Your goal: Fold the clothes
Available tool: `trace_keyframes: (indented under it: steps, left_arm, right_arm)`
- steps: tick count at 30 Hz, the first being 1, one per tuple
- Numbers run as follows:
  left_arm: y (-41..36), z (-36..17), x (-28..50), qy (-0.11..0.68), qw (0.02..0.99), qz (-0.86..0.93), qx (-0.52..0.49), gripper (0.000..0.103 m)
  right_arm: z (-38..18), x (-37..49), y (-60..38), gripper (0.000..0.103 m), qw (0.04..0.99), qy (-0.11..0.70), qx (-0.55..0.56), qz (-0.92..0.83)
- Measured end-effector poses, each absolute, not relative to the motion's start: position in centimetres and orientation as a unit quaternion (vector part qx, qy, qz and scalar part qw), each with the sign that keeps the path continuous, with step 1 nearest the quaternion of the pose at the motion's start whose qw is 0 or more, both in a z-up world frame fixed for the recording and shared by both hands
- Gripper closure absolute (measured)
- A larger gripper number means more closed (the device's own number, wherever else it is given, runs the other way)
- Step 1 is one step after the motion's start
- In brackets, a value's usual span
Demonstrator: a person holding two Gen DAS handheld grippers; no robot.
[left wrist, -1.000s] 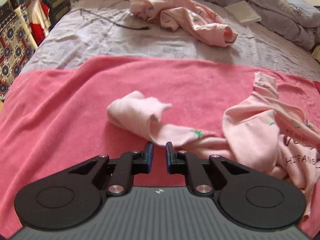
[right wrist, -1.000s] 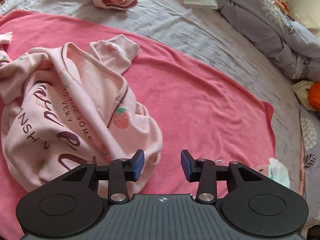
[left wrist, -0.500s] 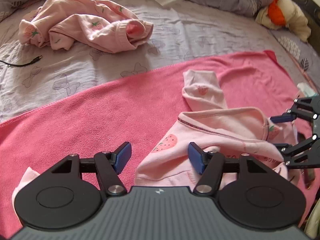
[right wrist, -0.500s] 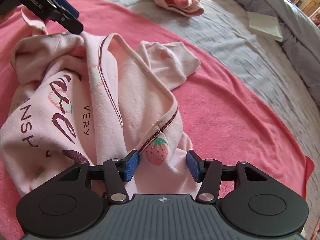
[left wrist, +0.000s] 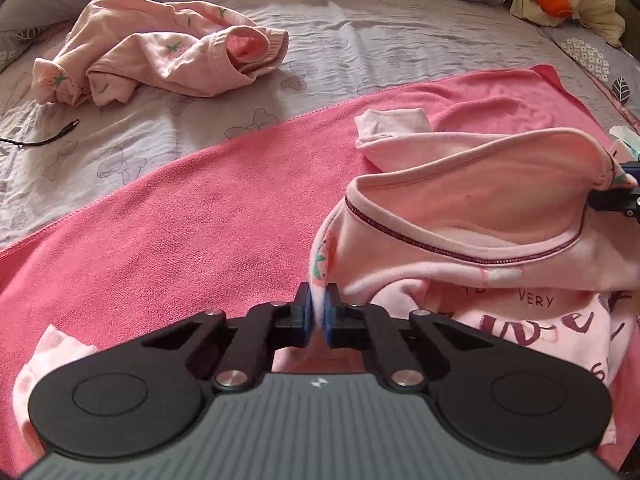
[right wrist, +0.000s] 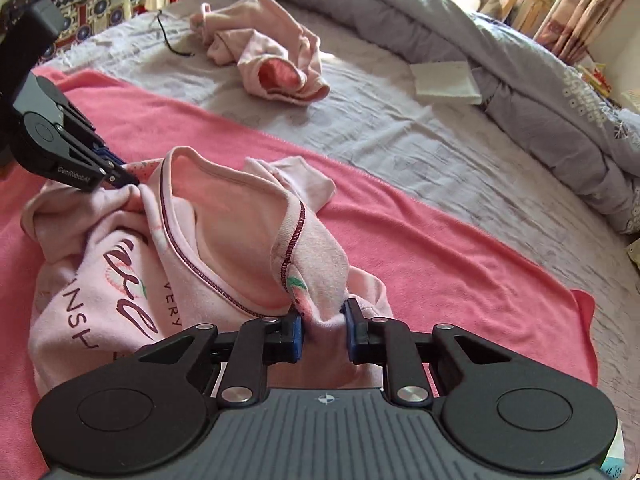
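A pale pink printed sweatshirt point(left wrist: 500, 216) lies crumpled on a pink towel point(left wrist: 180, 216); it also shows in the right wrist view point(right wrist: 224, 240). My left gripper point(left wrist: 317, 314) is shut on the shirt's left edge by a strawberry print; it also appears in the right wrist view point(right wrist: 120, 174). My right gripper point(right wrist: 323, 330) is shut on the bunched right edge of the shirt, and its tip shows in the left wrist view point(left wrist: 622, 192). The neckline hangs open between the two grippers, lifted a little off the towel.
A second pink garment point(left wrist: 168, 56) lies on the grey sheet point(left wrist: 360, 52) beyond the towel, also in the right wrist view point(right wrist: 272, 64). A black cable point(left wrist: 40, 138) lies to its left. A white folded paper point(right wrist: 444, 82) and a grey duvet point(right wrist: 520, 80) lie further back.
Both grippers have closed on the sweatshirt's edges, left and right of the neckline. The shirt's upper part has been raised and stretched between them.
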State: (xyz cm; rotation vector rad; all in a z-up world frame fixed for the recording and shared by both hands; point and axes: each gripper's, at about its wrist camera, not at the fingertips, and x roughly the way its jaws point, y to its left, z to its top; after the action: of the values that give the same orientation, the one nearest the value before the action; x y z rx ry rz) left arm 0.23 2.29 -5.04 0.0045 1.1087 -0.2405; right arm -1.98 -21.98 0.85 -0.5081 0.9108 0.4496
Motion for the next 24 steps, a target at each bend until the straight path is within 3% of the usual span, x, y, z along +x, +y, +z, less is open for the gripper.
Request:
trace_keyframes:
  steps: [1,2,3,6,8,10,14,24]
  left_arm:
    - [2.3,-5.4,0.4,0.536,0.836,-0.115,-0.008,0.094]
    - [2.0,-6.3,0.8,0.558,0.822,-0.112,-0.008,0.061]
    - [1.6,-7.3,1.4,0.585,0.804,-0.105,-0.001,0.041]
    - [0.0,-7.9,1.7,0.572,0.813,-0.097,0.042,0.038]
    - [-0.5,-7.8,1.5,0.564,0.819,-0.097,0.049,0.041]
    - [-0.8,-7.7,1.1,0.554,0.826,-0.097,0.049,0.054]
    - [-1.7,-7.1,0.1,0.544,0.833,-0.09,0.057,0.091]
    - [-1.6,-4.2,-1.2,0.513,0.855,-0.043,0.057,0.1]
  right_arm:
    - [1.2,-2.4,-22.0,0.082,0.844,0.43,-0.238,0.214]
    - [1.4,-2.8,-21.9,0.082,0.843,0.431,-0.236,0.217]
    - [1.3,-3.1,-21.8,0.082,0.84,0.434,-0.238,0.221]
    - [0.5,-3.8,-21.5,0.082,0.835,0.443,-0.243,0.219]
    - [0.1,-4.3,-21.3,0.082,0.836,0.444,-0.239,0.216]
    - [-0.1,-4.8,-21.3,0.081,0.838,0.444,-0.235,0.214]
    - [-1.1,-4.8,-21.3,0.081,0.84,0.457,-0.218,0.197]
    - [-3.3,-4.0,-22.5,0.076,0.843,0.484,-0.164,0.168]
